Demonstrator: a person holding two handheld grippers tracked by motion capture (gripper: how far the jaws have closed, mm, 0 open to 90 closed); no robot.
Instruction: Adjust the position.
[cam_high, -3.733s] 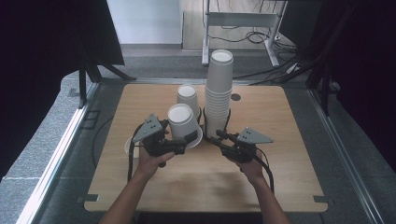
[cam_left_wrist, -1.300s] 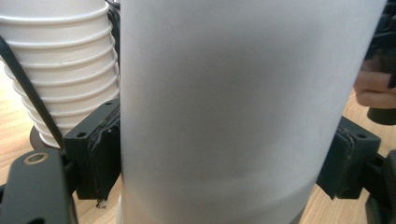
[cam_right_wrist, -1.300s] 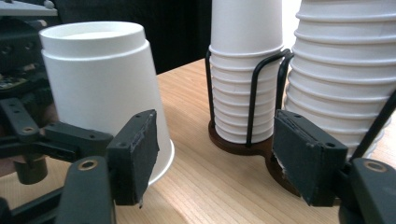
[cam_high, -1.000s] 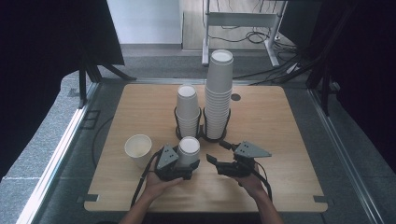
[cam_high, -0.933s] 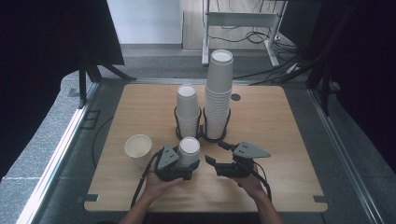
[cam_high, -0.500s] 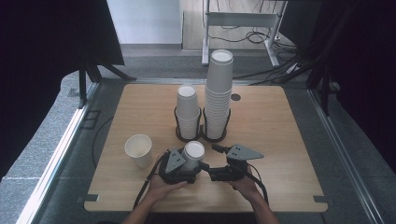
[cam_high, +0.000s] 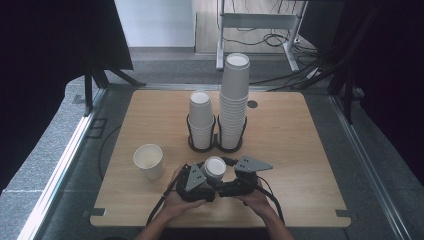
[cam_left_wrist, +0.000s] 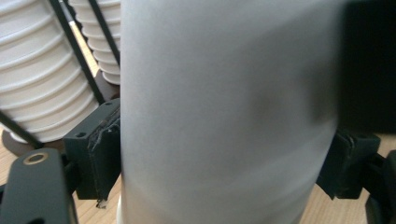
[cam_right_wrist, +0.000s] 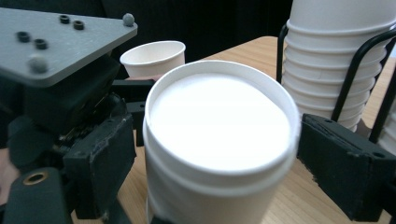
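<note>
Altogether two cup stacks (cam_high: 202, 120) (cam_high: 234, 100), one loose cup (cam_high: 148, 160), one gripped cup (cam_high: 214, 169)

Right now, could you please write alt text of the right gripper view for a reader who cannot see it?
A short stack of white paper cups stands between two open black jaws. To its left the other gripper grips it below a grey three-cornered plate. Behind stand a single cream paper cup and a black wire rack of stacked white cups on a wooden table.

The high view looks forward and down from above the person's side, taking in the whole table (cam_high: 300, 150). The left gripper view sits very close against the white cup (cam_left_wrist: 224, 116). The right gripper view looks across that cup's rim from close by; both share it.
</note>
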